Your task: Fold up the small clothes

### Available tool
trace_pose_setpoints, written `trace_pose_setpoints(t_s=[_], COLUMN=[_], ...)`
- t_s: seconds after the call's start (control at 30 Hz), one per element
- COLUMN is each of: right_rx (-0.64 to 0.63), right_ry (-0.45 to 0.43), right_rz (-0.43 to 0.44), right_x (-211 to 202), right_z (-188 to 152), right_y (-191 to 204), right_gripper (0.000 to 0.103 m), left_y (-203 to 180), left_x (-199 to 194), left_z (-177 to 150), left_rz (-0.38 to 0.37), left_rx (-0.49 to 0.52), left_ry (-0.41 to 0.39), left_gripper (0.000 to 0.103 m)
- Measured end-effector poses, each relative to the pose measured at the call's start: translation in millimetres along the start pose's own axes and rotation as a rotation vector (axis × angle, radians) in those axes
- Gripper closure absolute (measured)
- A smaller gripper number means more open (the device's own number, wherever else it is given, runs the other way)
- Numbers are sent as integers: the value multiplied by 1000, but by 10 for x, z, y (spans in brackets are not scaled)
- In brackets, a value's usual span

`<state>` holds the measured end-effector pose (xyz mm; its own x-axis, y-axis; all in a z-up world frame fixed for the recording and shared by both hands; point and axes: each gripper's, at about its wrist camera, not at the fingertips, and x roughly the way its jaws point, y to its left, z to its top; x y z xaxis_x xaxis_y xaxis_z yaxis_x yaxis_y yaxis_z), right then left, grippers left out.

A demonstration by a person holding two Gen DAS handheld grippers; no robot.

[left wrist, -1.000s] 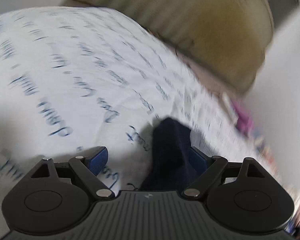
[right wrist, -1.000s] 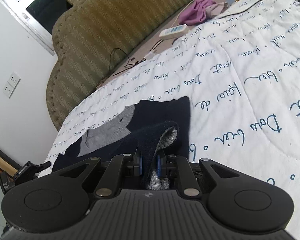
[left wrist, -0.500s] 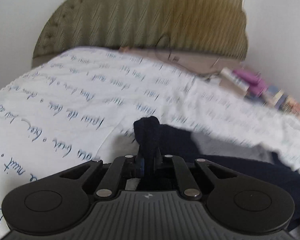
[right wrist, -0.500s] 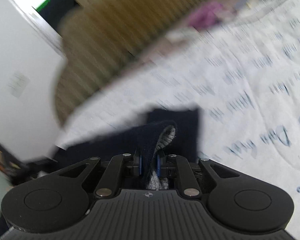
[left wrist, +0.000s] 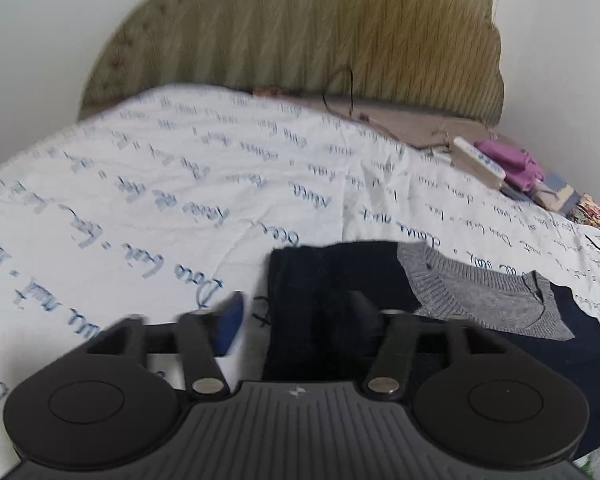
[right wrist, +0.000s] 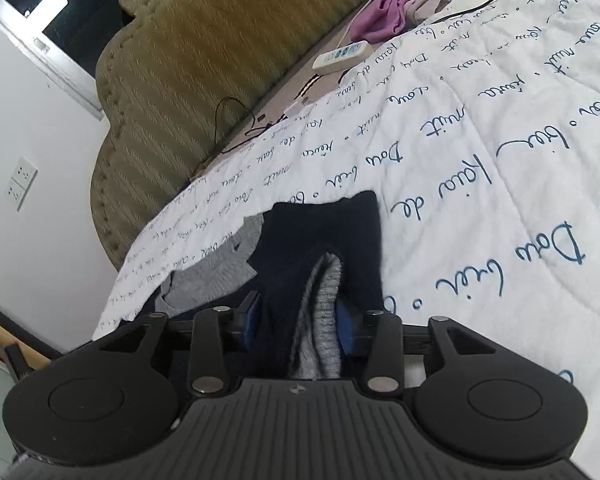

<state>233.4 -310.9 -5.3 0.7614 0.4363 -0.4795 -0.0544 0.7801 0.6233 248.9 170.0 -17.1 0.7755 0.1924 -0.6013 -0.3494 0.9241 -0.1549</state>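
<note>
A small navy sweater [left wrist: 332,280] with a grey knit collar panel [left wrist: 480,296] lies flat on the white quilt [left wrist: 140,200]. My left gripper [left wrist: 296,318] hovers at its near left corner. Its jaws are opening, with the blue left pad over bare quilt and the right finger over the navy cloth. Nothing is pinched. In the right wrist view, a raised fold of the sweater [right wrist: 324,228], navy outside and grey inside, stands between the blue pads of my right gripper [right wrist: 298,322]. Those jaws are also opening and the fold sits slack in the gap.
An olive padded headboard [left wrist: 300,32] runs along the far side of the bed. By it lie a white remote [right wrist: 342,56], a purple cloth [right wrist: 380,16] and a black cable [right wrist: 228,120]. A wall socket [right wrist: 20,178] shows at the left.
The left gripper closed on the sweater's navy edge half a second ago, then let go; its jaws now stand apart over flat cloth. The right jaws have parted around the fold.
</note>
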Motion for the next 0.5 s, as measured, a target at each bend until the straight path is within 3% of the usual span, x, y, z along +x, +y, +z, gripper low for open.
trace_pose_setpoints(t_s=[0.1, 0.17, 0.27, 0.37, 0.5], right_rx=[-30, -54, -149, -193, -87], right_ry=[18, 2, -54, -7, -20], right_rz=[-51, -66, -98, -155, -113], right_x=[115, 139, 83, 199, 123], right_z=[6, 17, 15, -5, 21], right_y=[24, 62, 189, 126, 37], right_gripper=[64, 85, 86, 88, 70], left_y=[-115, -154, -185, -161, -162], left_x=[20, 146, 151, 144, 131], left_z=[-131, -232, -323, -344, -350], left_rz=[15, 50, 69, 65, 67], left_rx=[82, 102, 126, 111, 113], left_ry=[-4, 50, 9, -1, -5], left_gripper=[37, 36, 36, 36, 36])
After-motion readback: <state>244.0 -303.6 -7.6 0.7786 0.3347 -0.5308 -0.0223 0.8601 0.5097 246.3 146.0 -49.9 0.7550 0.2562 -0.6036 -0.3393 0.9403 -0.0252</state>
